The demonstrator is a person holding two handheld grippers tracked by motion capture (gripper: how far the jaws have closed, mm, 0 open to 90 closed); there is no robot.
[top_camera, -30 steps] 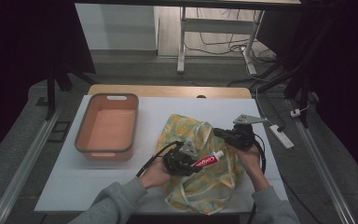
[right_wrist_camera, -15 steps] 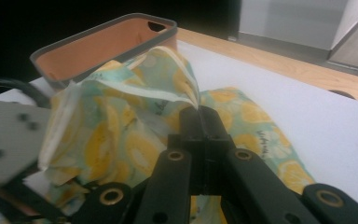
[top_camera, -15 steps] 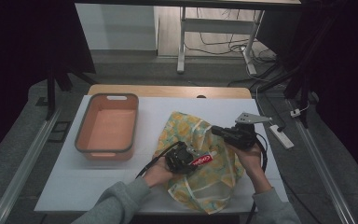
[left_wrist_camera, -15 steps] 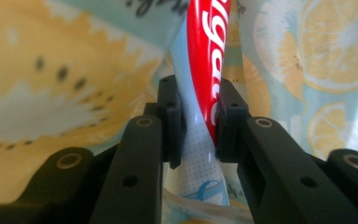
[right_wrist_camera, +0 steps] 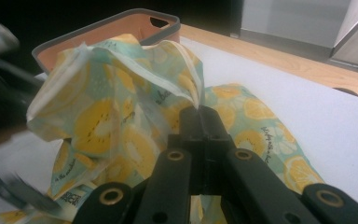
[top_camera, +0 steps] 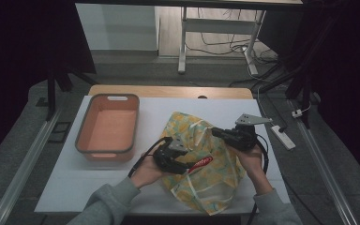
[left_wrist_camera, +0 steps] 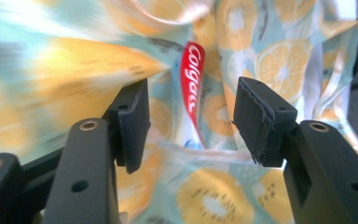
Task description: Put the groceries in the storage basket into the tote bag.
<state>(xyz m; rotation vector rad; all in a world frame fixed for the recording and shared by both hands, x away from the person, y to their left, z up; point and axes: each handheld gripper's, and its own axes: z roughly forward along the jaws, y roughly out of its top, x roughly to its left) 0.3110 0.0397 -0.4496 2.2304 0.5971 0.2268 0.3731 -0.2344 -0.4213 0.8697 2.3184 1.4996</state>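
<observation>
White matte sheeting covers the worktop [top_camera: 122, 183], with a bare strip of pale wood along its far edge; dark floor and metal frame legs lie beyond.

Item 1: fruit-print bag [top_camera: 201, 164], thin crinkled fabric or film in mint green with yellow citrus and kiwi slices and pale seamed edges. It lies rumpled at centre-right of the worktop, one edge drawn up into a peaked fold.

Item 2: toothpaste tube [top_camera: 200, 163], glossy red with white Colgate lettering, slim and flattened. It lies on the bag, just beside the left claw. In the left gripper view the tube [left_wrist_camera: 192, 93] lies ahead, between the two pads and touching neither.

Item 3: left claw [top_camera: 183, 165], black, with ribbed rubbery pads on blocky jaws. Its jaws have just been opening and stand apart, gripping nothing.

Item 4: right claw [right_wrist_camera: 200, 114], black, jaws pressed together on the raised edge of the bag [right_wrist_camera: 121, 107], pinching a seamed hem. Seen from above, it [top_camera: 214, 132] carries a grey three-cornered plate.

Item 5: orange basin [top_camera: 107, 129], rectangular with rounded corners, a grey rim and a handle slot, smooth plastic. It stands at the left, well apart from the bag.
</observation>
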